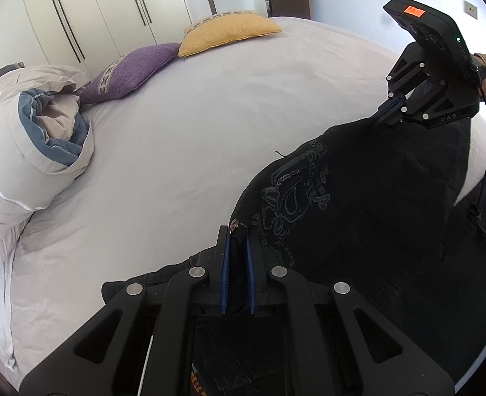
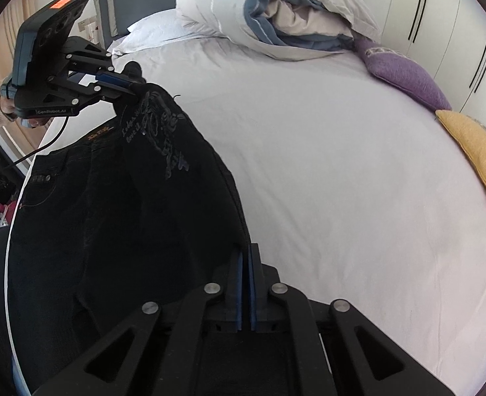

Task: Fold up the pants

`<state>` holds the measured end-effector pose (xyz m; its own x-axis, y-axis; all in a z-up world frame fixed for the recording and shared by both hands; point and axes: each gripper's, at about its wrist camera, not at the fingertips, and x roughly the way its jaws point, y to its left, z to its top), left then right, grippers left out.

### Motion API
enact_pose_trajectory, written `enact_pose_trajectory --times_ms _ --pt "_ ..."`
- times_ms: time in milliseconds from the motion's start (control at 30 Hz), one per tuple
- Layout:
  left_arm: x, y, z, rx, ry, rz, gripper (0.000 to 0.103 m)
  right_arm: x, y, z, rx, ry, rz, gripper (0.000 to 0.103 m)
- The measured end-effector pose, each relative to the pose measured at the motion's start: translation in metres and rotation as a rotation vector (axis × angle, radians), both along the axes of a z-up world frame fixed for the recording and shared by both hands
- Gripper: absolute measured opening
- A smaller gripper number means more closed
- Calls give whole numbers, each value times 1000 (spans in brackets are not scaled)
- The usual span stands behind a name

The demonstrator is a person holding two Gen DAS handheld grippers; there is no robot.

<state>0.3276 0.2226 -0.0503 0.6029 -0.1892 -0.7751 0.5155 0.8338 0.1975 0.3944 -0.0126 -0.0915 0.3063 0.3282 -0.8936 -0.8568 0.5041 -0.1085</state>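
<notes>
Nearest, the left gripper (image 1: 238, 247) pinches one corner of the pants (image 1: 358, 214), its pads closed on the dark cloth; the right gripper (image 2: 244, 264) clamps the opposite corner. Both are raised and held apart, probably to stretch the top edge flat for folding. Beyond, the pants hang over the bed (image 1: 177, 138).

— What sort of room?
— A home bedroom: a bed (image 1: 183, 138) under a white sheet, rolled duvet (image 1: 35, 138), purple cushion (image 1: 127, 71) (a yellow cushion (image 1: 226, 31) beside it), wardrobe doors (image 1: 78, 16) behind.
</notes>
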Motion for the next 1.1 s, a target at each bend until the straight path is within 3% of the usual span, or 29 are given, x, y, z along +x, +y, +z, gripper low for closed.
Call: enact_pose_trajectory --times_ms 433,700,867,1100 --pt "-125 22 1 21 19 -14 6 -155 23 0 -105 -67 217 3" --pt "-206 13 -35 99 65 -58 6 -250 34 -26 -266 -137 359 3" --pt "-247 8 -64 137 105 -76 6 -294 39 -49 -351 -176 423 3" --pt "-272 12 -80 143 122 -82 6 -316 42 -59 -368 -182 414 3"
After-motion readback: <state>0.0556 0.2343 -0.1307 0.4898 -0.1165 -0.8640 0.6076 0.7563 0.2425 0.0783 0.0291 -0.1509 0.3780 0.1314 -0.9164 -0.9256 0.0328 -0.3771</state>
